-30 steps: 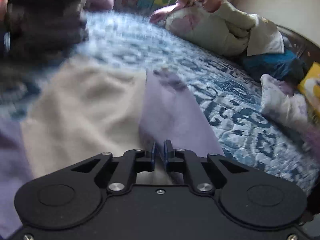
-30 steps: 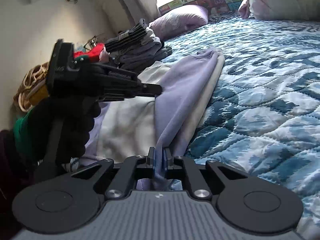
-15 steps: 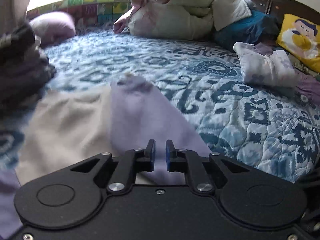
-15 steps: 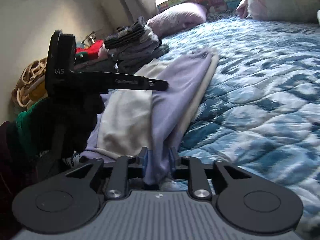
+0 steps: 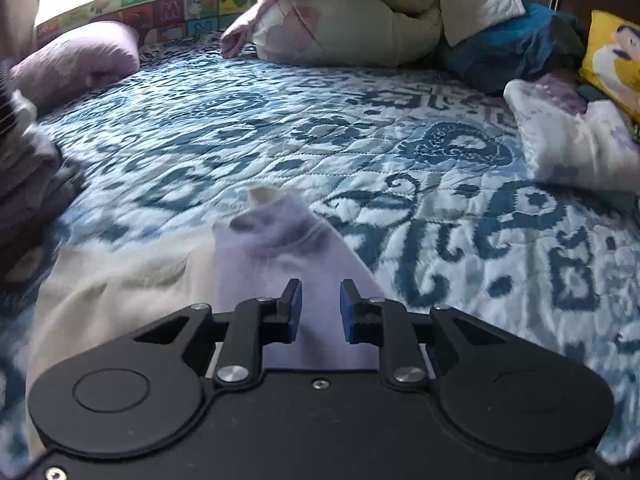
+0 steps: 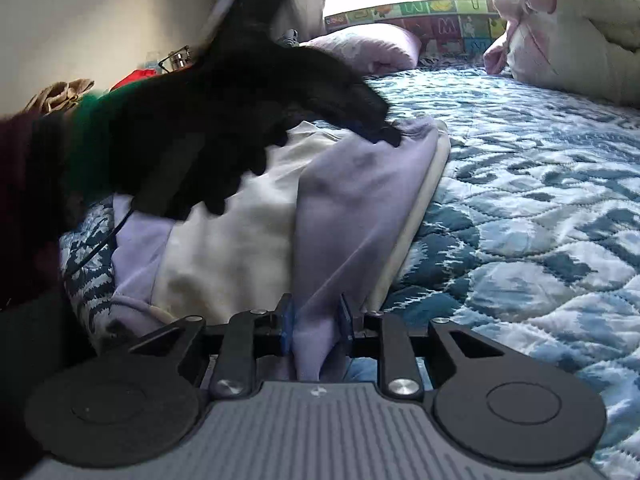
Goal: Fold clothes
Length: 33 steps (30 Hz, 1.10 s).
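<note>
Hovering over the lavender garment (image 5: 288,248) on the bed (image 5: 400,152), my left gripper (image 5: 319,312) is holding its fingers apart. Rightward, my right gripper (image 6: 316,326) is bracketing a lavender fold, fingers apart; the blurred gloved hand (image 6: 224,120) is hiding the far corner.

Home bedroom: bed with blue patterned quilt (image 5: 440,152), lilac pillow (image 5: 76,60), bundled duvet (image 5: 360,20), window behind.

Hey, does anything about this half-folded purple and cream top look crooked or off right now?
Slightly. The lavender sleeve is folded over the cream body, but a cream edge sticks out beyond it on the quilt side. The right gripper has sleeve fabric bunched between its fingers.
</note>
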Each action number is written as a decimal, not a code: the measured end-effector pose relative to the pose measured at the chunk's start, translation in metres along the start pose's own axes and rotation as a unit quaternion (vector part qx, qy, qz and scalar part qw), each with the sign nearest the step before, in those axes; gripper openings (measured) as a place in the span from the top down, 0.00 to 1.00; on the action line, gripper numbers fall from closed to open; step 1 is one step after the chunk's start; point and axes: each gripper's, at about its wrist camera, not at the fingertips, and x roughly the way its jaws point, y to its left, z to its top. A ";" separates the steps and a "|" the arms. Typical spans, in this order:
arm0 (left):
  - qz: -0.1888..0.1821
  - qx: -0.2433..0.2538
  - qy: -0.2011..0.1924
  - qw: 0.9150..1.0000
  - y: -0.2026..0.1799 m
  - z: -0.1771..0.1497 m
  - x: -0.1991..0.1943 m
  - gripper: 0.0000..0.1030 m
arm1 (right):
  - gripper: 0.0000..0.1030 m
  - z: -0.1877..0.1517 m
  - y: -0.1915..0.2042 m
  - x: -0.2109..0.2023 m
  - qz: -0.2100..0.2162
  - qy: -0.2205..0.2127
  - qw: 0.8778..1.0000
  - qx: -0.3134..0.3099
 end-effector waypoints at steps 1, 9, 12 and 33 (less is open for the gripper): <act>-0.001 0.002 0.004 1.000 0.000 0.005 0.006 0.82 | 0.75 -0.001 0.000 0.001 0.001 0.005 1.000 0.000; 0.003 -0.025 0.020 0.999 -0.002 0.029 0.020 0.51 | 0.75 -0.003 0.000 0.002 0.006 0.006 1.000 -0.001; 0.019 -0.024 0.030 0.999 -0.007 0.034 0.032 0.54 | 0.75 -0.002 0.000 0.003 0.008 0.007 1.000 -0.001; 0.046 -0.033 0.002 0.998 -0.008 0.039 0.034 0.66 | 0.74 0.000 0.000 0.003 0.012 0.009 1.000 -0.004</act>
